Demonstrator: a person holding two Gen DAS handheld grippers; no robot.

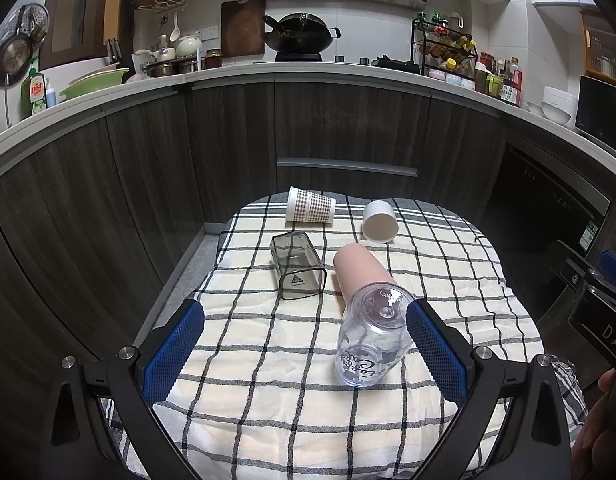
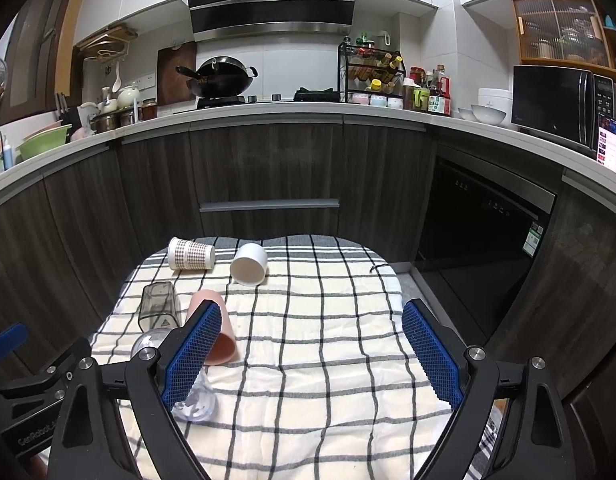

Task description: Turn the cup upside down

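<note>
Several cups lie on their sides on a checked cloth (image 1: 267,360). A clear printed cup (image 1: 372,336) lies nearest, just inside the right finger (image 1: 436,344) of my open left gripper (image 1: 303,344). Behind it lie a pink cup (image 1: 360,272), a smoky square cup (image 1: 295,270), a checked paper cup (image 1: 310,210) and a white cup (image 1: 380,222). My right gripper (image 2: 312,352) is open and empty above the cloth (image 2: 328,360); its left finger (image 2: 193,354) covers part of the pink cup (image 2: 223,344) and the clear cup (image 2: 195,400). The white cup (image 2: 249,264), the paper cup (image 2: 189,254) and the smoky cup (image 2: 157,306) lie beyond.
The cloth covers a small table in front of dark kitchen cabinets (image 1: 348,132). The counter (image 1: 227,76) above holds a wok, bottles and bowls. A dark dishwasher front (image 2: 480,240) stands to the right. My right gripper's body (image 1: 596,304) shows at the left wrist view's right edge.
</note>
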